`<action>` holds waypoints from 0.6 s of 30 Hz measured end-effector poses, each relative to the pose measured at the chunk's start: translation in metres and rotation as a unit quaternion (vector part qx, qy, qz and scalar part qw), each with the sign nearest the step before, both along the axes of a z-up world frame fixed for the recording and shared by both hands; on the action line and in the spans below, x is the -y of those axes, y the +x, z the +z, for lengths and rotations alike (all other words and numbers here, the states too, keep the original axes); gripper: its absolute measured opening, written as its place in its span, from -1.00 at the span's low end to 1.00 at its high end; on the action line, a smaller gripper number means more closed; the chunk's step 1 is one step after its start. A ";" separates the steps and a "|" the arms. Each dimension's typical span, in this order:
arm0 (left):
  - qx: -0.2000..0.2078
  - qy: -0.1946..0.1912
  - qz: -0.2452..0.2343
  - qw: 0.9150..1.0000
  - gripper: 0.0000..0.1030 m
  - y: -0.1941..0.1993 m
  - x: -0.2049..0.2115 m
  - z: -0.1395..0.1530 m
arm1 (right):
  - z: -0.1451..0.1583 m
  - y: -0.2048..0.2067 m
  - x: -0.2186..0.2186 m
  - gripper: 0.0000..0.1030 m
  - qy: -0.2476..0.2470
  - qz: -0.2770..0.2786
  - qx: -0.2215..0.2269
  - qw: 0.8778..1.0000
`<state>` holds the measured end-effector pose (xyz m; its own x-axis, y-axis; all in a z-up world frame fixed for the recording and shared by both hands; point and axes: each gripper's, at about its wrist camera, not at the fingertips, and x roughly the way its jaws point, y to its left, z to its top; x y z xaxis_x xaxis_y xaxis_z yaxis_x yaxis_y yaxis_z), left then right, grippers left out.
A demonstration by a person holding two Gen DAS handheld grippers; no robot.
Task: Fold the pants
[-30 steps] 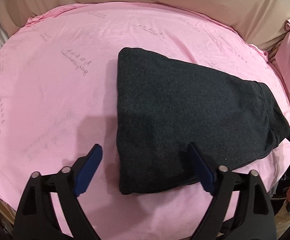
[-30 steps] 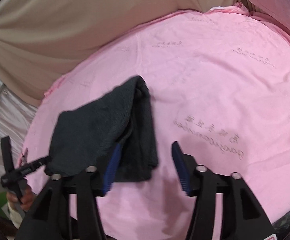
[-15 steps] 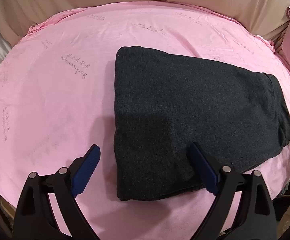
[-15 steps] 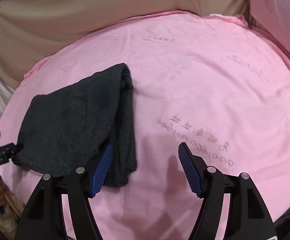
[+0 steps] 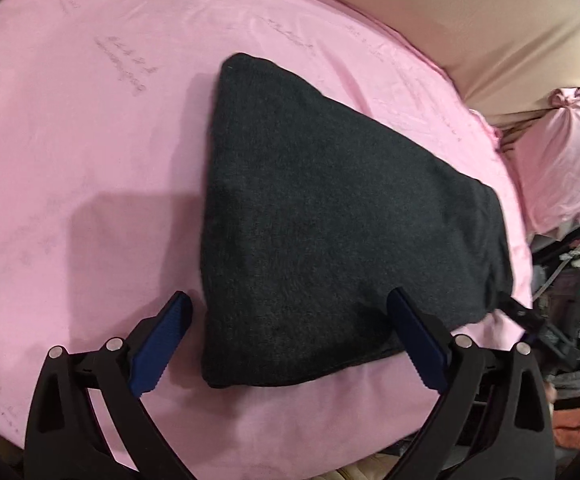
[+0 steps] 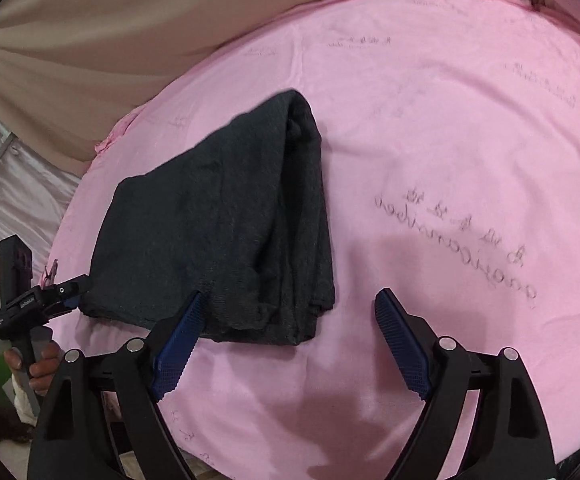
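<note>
Folded pants [image 5: 330, 220] flat on pink sheet [image 5: 89, 140]

Both wrist views angled down, near, from opposite ends, sharing pants [image 5: 330, 216] [image 6: 217, 232]

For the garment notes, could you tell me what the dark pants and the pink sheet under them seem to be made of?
The pants look like a thick, matte, charcoal knit, perhaps fleece or wool blend: the surface is fuzzy and the folded edges bulky. The pink sheet looks like thin, smooth woven fabric with a slight sheen, fine creases and faint printed lettering.
</note>
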<state>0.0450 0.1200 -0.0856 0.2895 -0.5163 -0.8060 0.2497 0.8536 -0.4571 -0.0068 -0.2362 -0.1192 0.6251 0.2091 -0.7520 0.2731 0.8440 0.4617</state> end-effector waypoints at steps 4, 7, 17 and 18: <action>0.004 -0.039 -0.015 0.999 0.86 0.007 0.004 -0.002 | -0.007 0.012 0.006 0.68 0.086 0.028 0.022 0.996; -0.001 -0.070 -0.031 0.997 0.84 0.015 0.012 -0.004 | -0.009 0.025 0.003 0.68 0.096 0.043 0.035 0.994; 0.008 -0.006 -0.025 1.000 -0.67 0.022 0.014 0.021 | 0.013 0.028 -0.007 -0.43 0.123 0.042 0.049 0.990; 0.014 -0.001 -0.034 0.999 -0.68 0.012 0.013 0.031 | 0.021 0.019 -0.012 -0.43 0.119 0.047 0.050 0.991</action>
<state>0.0573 0.1067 -0.0548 0.2758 -0.5363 -0.7977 0.3193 0.8339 -0.4503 0.0122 -0.2241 -0.0977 0.6635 0.4331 -0.6101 0.1414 0.7281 0.6707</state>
